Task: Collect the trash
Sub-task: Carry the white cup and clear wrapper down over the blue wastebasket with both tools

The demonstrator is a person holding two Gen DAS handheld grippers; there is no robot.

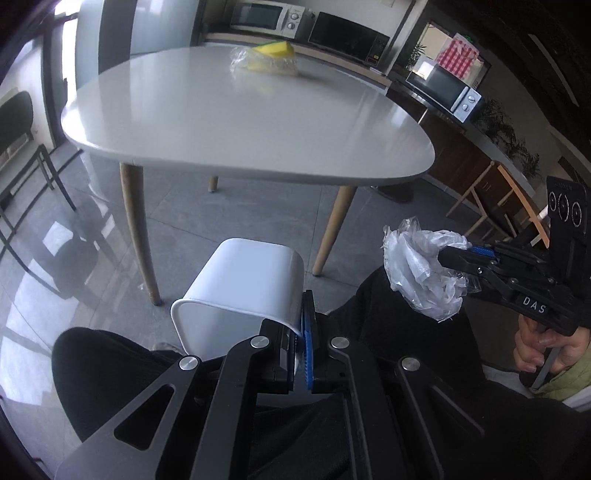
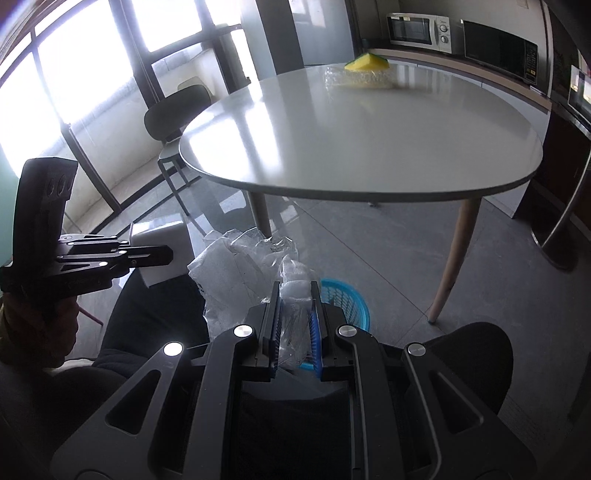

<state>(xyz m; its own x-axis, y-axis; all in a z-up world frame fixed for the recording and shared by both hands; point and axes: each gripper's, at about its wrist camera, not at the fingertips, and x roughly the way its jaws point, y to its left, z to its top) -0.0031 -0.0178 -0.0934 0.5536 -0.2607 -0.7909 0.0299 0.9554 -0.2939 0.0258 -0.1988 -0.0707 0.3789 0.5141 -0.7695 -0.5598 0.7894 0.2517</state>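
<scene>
My left gripper [image 1: 303, 314] is shut on the right wall of a small white bin [image 1: 240, 288], held tilted above the floor over the person's dark-trousered lap. From the right wrist view, that bin [image 2: 162, 254] shows at left behind the left gripper [image 2: 168, 256]. My right gripper [image 2: 295, 295] is shut on a crumpled wad of clear plastic and white paper [image 2: 236, 266]. That wad [image 1: 421, 269] hangs to the right of the bin, clamped in the right gripper [image 1: 443, 258]. On the far side of the grey table [image 1: 229, 122] lies a yellow sponge in clear wrap [image 1: 269, 59].
A blue plastic basket [image 2: 347, 302] sits on the floor below the right gripper. The table stands on wooden legs [image 1: 136, 229]. A dark chair [image 2: 173, 122] stands by the windows. Microwaves [image 1: 266, 16] line the back counter. The floor is grey tile.
</scene>
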